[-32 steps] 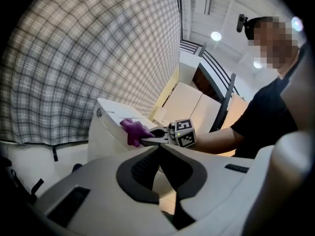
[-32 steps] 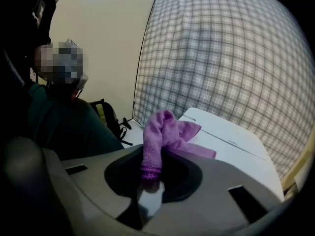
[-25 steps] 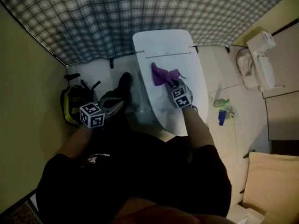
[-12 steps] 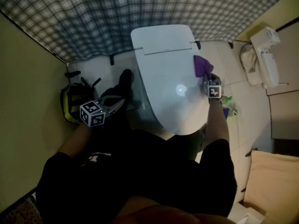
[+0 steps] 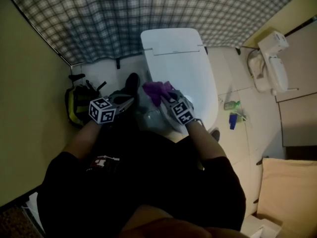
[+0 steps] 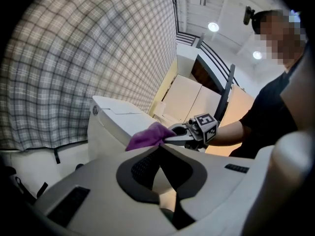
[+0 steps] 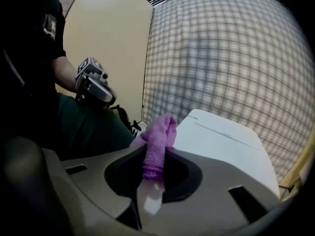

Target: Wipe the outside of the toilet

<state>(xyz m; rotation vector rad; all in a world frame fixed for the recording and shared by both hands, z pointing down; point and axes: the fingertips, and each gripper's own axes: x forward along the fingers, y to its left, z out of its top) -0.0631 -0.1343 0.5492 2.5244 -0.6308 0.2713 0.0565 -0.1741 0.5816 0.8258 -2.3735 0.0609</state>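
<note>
The white toilet (image 5: pixel 178 63) stands with its lid down, below the plaid wall. My right gripper (image 5: pixel 165 97) is shut on a purple cloth (image 5: pixel 157 90) and holds it at the toilet's left flank, near the front of the lid. In the right gripper view the cloth (image 7: pixel 158 140) hangs folded between the jaws of the right gripper (image 7: pixel 154 157), with the lid (image 7: pixel 224 141) just beyond. My left gripper (image 5: pixel 125 102) hovers left of the toilet, shut and holding nothing. Its own view shows the left gripper (image 6: pixel 160 151), the cloth (image 6: pixel 147 136) and the toilet (image 6: pixel 115 119) ahead.
A black and yellow bag (image 5: pixel 77 105) lies on the floor at the left wall, a black shoe (image 5: pixel 132 85) beside the toilet. A green bottle (image 5: pixel 232 104) and a blue one (image 5: pixel 232 121) stand on the tiles at right. A white fixture (image 5: pixel 272 63) hangs farther right.
My right gripper has swept the cloth from the lid's right edge across to the toilet's left side, near the front. The left gripper has barely moved.
</note>
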